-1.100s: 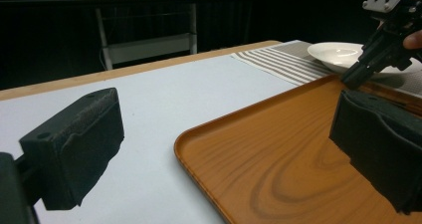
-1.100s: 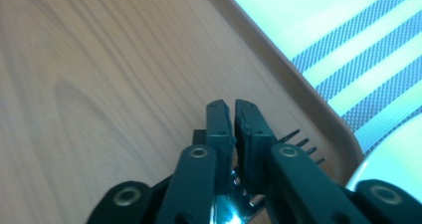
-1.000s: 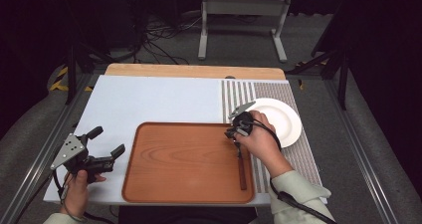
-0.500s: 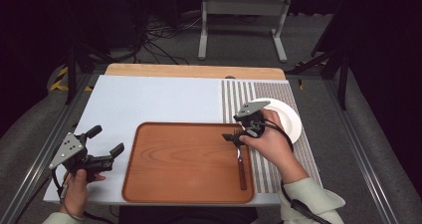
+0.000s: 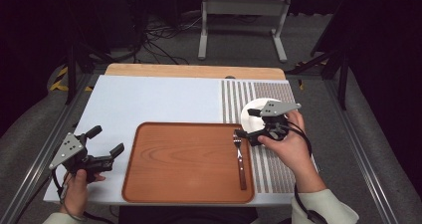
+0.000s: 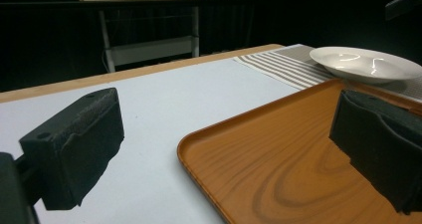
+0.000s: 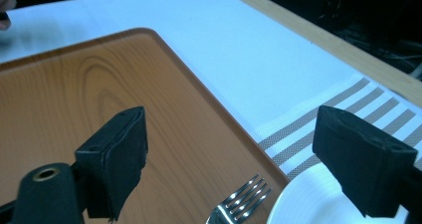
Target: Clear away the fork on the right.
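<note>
We see a wooden tray (image 5: pixel 184 162) lying on the pale blue table (image 5: pixel 149 99), and the one thing in it is a fork (image 5: pixel 239 157), flat along the tray's right side with its tines pointing away from the person and its handle toward the near rim. Just right of the tray, a white plate (image 5: pixel 251 113) sits on the striped placemat (image 5: pixel 259 92) with nothing on the part we can see. Our right gripper (image 5: pixel 245 124) hovers above the tray's right edge and the plate; its jaws have just been opening and now stand released and wide, with nothing between them, the fork's tines below them in the right gripper view. Our left gripper (image 5: pixel 105 140) rests low beside the tray's left edge, jaws likewise spread and holding nothing.
</note>
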`<state>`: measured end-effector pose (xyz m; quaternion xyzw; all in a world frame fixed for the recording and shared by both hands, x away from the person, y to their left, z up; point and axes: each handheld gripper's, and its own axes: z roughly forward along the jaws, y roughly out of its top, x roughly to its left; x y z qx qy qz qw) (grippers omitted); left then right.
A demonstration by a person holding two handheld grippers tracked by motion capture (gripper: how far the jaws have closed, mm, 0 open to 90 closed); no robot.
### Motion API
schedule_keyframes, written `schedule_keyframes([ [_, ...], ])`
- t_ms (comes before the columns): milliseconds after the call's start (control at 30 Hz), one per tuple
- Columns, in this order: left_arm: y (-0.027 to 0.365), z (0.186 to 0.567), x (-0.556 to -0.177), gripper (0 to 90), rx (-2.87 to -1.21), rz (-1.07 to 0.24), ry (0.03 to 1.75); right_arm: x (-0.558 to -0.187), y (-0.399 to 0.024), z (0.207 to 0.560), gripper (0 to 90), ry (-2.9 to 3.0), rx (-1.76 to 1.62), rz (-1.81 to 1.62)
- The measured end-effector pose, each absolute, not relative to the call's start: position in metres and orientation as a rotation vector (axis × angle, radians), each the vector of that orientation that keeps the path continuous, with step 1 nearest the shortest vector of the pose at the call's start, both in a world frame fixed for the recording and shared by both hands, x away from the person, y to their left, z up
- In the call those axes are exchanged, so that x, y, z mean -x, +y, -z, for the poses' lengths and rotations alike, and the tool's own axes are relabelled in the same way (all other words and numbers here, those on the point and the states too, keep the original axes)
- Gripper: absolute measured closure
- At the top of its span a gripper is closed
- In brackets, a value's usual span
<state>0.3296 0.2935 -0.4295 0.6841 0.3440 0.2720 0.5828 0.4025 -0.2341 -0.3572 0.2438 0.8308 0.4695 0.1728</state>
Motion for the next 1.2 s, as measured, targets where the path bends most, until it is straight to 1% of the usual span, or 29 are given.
schedule_keyframes([
  [200,0.294,0.430,-0.329,1.3,-1.588,-0.634,0.811,-0.390,-0.254,0.358,15.1,2.261,-0.698,-1.405],
  [600,0.293,0.430,-0.329,1.3,-1.588,-0.638,0.812,-0.370,-0.296,0.377,14.3,2.094,-0.738,-1.524],
  [1200,0.293,0.430,-0.329,1.3,-1.589,-0.640,0.814,-0.346,-0.330,0.409,13.5,1.927,-0.771,-1.626],
])
